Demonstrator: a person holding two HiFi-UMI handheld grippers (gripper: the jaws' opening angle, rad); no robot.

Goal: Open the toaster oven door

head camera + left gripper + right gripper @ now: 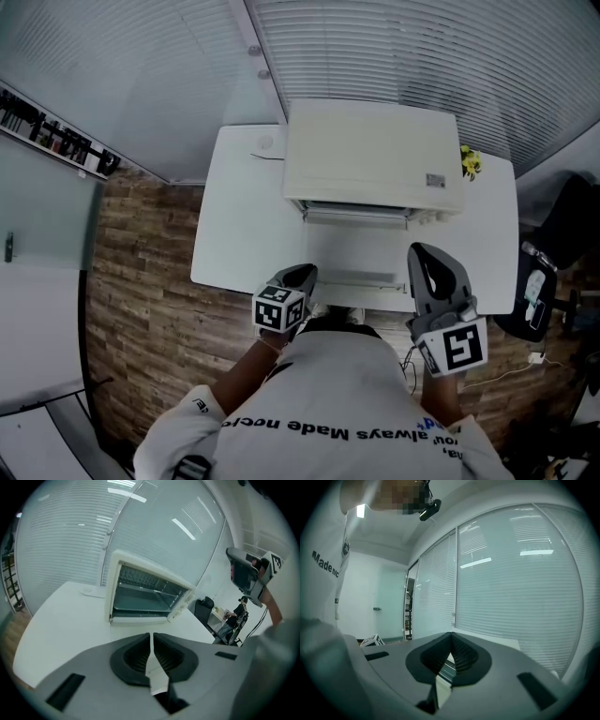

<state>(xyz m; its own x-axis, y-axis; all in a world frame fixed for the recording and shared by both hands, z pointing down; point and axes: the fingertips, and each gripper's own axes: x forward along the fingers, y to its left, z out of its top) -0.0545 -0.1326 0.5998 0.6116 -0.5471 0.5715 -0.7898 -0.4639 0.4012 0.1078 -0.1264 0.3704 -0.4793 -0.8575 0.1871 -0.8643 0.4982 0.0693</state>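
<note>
The white table fills mid-frame, its near edge hidden under the person's shirt. The toaster oven sits upper centre, its door seemingly folded down, pale and hard to outline. The left gripper and right gripper hover lower centre, jaws pressed together on nothing.

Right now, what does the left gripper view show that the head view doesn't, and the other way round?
Only the left gripper view looks into the toaster oven, where its wire rack shows, and it shows the left gripper with its jaws together on nothing. Only the head view shows the oven's flat top, a small yellow object beside it and the wooden floor. Both show the oven with its door down, the white table and the right gripper.
</note>
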